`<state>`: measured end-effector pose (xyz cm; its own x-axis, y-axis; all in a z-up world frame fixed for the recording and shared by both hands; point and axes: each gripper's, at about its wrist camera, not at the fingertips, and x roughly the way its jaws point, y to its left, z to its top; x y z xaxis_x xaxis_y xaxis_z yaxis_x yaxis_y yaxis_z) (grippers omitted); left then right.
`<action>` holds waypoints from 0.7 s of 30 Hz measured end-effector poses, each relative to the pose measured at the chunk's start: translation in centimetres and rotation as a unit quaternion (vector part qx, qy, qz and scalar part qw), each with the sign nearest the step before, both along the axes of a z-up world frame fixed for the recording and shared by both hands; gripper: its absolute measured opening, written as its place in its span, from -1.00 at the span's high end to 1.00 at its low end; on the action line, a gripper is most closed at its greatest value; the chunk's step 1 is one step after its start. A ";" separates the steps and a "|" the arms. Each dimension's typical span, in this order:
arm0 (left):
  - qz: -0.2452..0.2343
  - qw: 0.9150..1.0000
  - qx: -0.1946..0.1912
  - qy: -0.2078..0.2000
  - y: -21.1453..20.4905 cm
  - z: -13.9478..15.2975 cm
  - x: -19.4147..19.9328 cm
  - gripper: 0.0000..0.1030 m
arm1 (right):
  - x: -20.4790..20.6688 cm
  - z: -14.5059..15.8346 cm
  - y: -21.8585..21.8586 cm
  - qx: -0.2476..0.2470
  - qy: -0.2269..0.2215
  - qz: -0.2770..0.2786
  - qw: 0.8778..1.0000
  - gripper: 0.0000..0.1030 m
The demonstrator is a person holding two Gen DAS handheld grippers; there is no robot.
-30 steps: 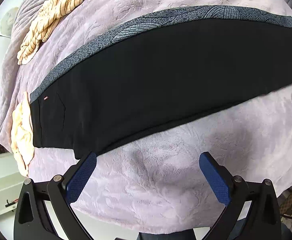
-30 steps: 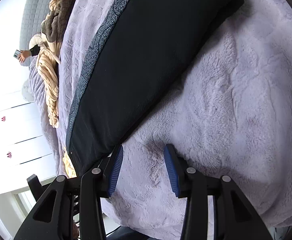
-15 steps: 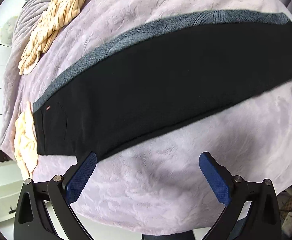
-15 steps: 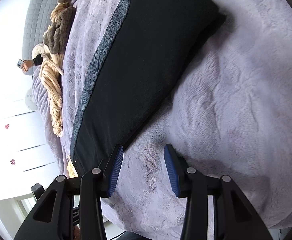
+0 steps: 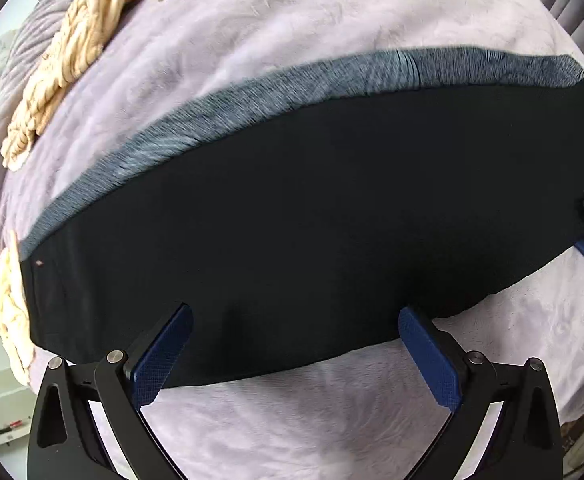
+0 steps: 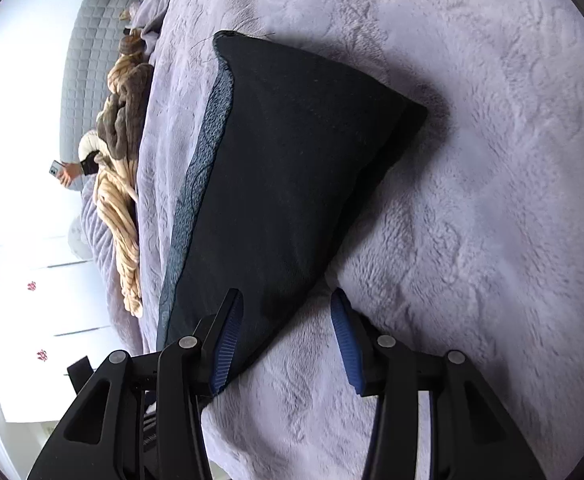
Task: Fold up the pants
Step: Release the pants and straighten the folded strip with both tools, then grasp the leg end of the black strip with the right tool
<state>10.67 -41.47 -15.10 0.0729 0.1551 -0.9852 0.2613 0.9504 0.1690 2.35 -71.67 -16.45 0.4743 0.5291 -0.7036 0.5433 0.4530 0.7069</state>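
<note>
At the far left of the left wrist view, cream fabric (image 5: pixel 10 308) lay bunched just beside the waistband end of the pants (image 5: pixel 312 220), and a striped beige blanket (image 5: pixel 64 60) trailed along the far side of the bed (image 5: pixel 292 412). The black pants were stretched lengthwise across the lilac fleece bed cover, one leg apparently stacked on the other, with a grey patterned strip along the far edge. That flat, doubled layout suited a crosswise fold as the next step. The left claw (image 5: pixel 296 356) hung over the near edge of the pants with its blue pads spread wide, gripping nothing, placed as if to pinch that edge near the waist. Further right, in the right wrist view, the pants (image 6: pixel 292 184) tapered to the cuff end. The right claw (image 6: pixel 286 340) stood open too, its left pad over the dark cloth and its right pad over the bare bed, so it straddled the near edge ready to close on it.
</note>
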 end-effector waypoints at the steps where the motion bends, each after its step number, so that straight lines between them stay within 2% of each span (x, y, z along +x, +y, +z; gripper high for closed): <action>1: 0.004 1.000 -0.002 0.001 0.0 -0.1 -0.1 -1.00 | 0.1 -0.2 0.0 0.004 -0.006 -0.008 1.000 0.04; 3: 0.006 1.000 -0.004 -0.001 0.1 0.1 -0.2 -1.00 | 0.5 -0.4 -0.1 0.006 -0.022 -0.025 0.999 0.04; 5: 0.003 1.000 -0.005 -0.013 0.2 1.1 -0.1 -1.00 | 1.3 -0.1 -0.4 -0.012 -0.038 -0.049 0.998 0.04; 8: 0.005 0.998 -0.011 -0.060 0.1 3.3 1.2 -1.00 | 2.9 -0.1 -0.9 -0.008 -0.056 -0.071 0.996 0.00; 10: 0.025 0.995 -0.018 -0.093 0.1 4.0 3.3 -1.00 | 3.5 -0.1 -1.3 0.000 -0.061 -0.070 0.996 0.30; 11: 0.033 0.994 -0.021 -0.100 0.0 4.0 4.2 -1.00 | 3.9 0.3 -1.3 -0.008 -0.062 -0.059 0.996 0.73; 15: 0.053 0.993 -0.002 -0.106 -1.2 0.7 8.2 -1.00 | 4.4 2.6 -0.9 -0.050 -0.086 -0.003 0.995 0.73; 17: 0.037 0.996 0.021 -0.084 -2.4 -2.4 9.2 -1.00 | 4.5 3.7 -0.6 -0.071 -0.098 0.017 0.993 0.73; 19: 0.033 0.995 0.026 -0.092 -2.6 -2.6 9.1 -1.00 | 4.9 4.4 -0.1 -0.081 -0.106 0.031 0.991 0.73; 21: 0.014 0.995 0.019 -0.094 -2.3 -1.3 8.5 -1.00 | 5.5 5.3 0.8 -0.106 -0.109 0.050 0.987 0.74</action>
<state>19.18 -43.79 -16.36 0.2504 0.1960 -0.9481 0.1948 0.9491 0.2477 7.90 -70.91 -11.16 0.5793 0.4331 -0.6905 0.3344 0.6463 0.6859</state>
